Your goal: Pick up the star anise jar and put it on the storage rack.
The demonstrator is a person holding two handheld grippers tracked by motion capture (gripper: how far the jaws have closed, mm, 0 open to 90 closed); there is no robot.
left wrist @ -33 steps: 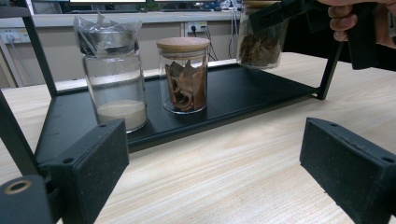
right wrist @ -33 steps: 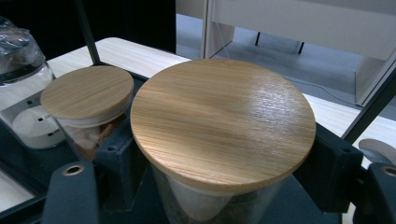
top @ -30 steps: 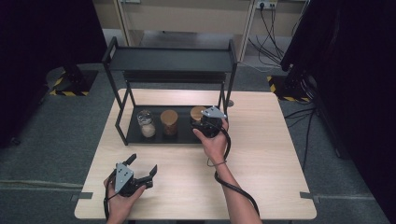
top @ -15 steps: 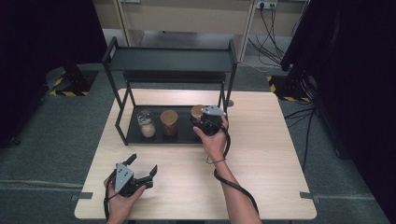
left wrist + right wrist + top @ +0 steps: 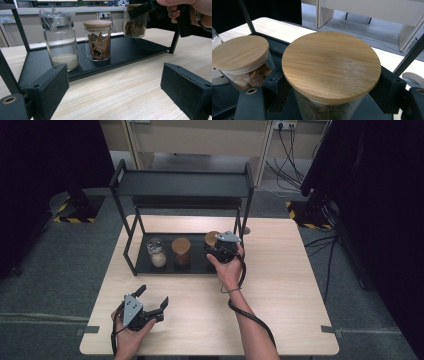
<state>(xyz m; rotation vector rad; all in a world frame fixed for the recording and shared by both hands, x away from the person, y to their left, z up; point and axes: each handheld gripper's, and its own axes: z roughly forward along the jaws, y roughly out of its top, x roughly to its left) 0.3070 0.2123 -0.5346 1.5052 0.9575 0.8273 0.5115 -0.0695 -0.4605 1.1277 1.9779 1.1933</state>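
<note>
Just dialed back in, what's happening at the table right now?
The right tool is shut on the rightmost jar, the wooden-lidded one, on the lower shelf of the black rack. Two more jars stand to its left: the middle jar and the powder jar. The left tool rests open near the table's front edge.

We're resting the left gripper (image 5: 152,300) at lower left, jaws gaping wide; we're clamping the right gripper (image 5: 216,251) tight at frame centre, forearm stretching up.

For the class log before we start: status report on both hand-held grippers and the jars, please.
Right hand-held gripper shut on the right-hand jar on the rack's lower shelf. Left hand-held gripper open over the table. Nothing in the way.
</note>
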